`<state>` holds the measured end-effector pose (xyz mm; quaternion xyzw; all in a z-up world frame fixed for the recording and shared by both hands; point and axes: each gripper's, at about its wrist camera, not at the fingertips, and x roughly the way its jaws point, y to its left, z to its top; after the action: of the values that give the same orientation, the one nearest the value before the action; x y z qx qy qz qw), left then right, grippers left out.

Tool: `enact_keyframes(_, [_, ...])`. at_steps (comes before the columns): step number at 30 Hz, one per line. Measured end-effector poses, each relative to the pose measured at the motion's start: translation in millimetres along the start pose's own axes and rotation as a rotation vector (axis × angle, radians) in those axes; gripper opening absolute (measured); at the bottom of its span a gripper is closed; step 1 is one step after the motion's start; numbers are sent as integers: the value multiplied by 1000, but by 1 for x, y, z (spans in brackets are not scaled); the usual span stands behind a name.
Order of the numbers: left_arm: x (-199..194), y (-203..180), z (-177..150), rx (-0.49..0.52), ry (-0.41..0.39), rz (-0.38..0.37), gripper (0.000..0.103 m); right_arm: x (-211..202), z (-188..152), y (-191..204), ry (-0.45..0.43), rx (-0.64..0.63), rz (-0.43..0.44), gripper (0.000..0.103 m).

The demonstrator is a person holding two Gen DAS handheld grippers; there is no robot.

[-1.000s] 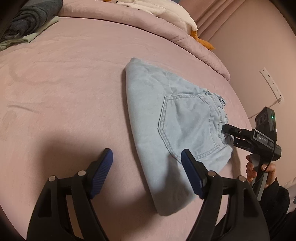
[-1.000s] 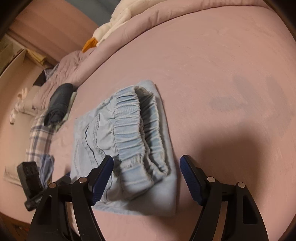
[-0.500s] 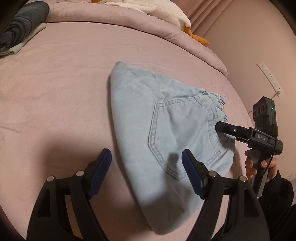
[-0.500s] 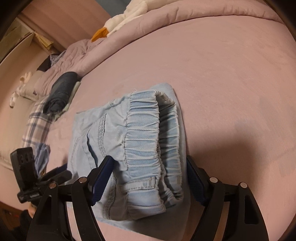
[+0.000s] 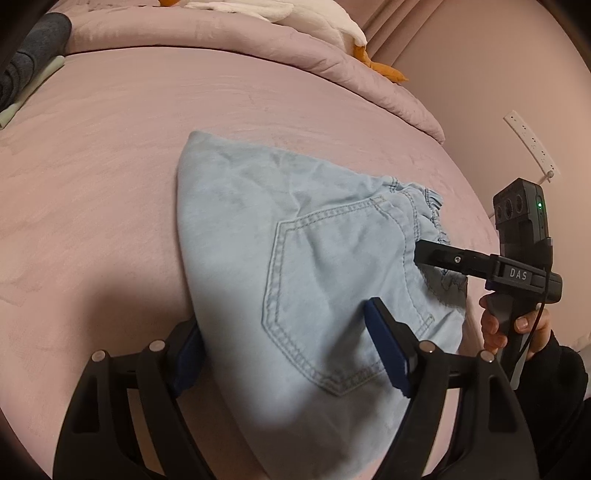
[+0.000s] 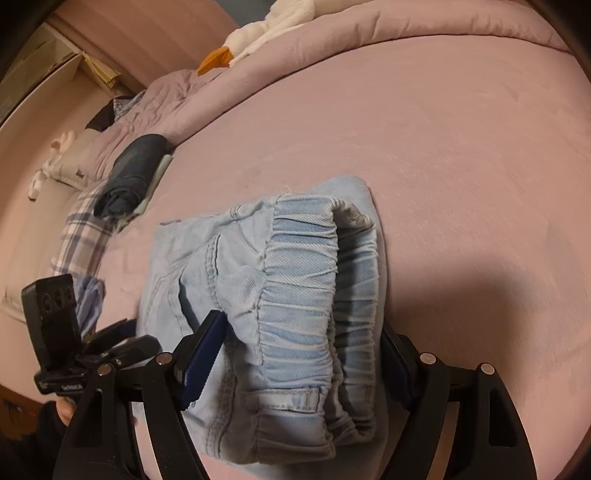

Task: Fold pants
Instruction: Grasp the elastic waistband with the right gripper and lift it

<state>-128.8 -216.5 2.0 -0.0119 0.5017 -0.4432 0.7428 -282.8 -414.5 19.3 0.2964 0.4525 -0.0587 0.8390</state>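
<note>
Light blue denim pants [image 5: 295,266] lie folded in a stack on the pink bed, back pocket up. In the right wrist view the elastic waistband end [image 6: 295,295] of the stack faces me. My left gripper [image 5: 284,350] is open with its jaws straddling the folded edge of the stack, one pad under the left side. My right gripper [image 6: 295,358] is open, its jaws on either side of the waistband end. The right gripper's finger also shows in the left wrist view [image 5: 443,256], touching the waistband.
A rolled dark garment [image 6: 133,173] and plaid cloth [image 6: 79,236] lie at the bed's far left. A pink duvet [image 5: 258,44] with a white plush goose [image 6: 266,29] lines the far edge. A wall socket strip [image 5: 532,144] is at right.
Both grippers have moved in closer to the folded pants, so that their open jaws now straddle the stack's edges. The pants have stayed in place.
</note>
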Motion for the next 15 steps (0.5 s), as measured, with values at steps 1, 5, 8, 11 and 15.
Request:
enact_keyframes(1, [1,-1,1,2,1,0,80,0,1,0,1,-3,1,80])
enact_keyframes(5, [4,-3,4,8,3,-3,80,2,2,1,1,-13,5,80])
enact_keyframes(8, [6,-5,5,12,5,-6,80,3,3,2,-1,-17,7,80])
enact_keyframes(11, [8,-6,7,14,6,-9,80,5,4,4,-4,-19,7,80])
enact_keyframes(15, [11,-7,10,12,3,-14,80,6,4,5,-13,-19,12,80])
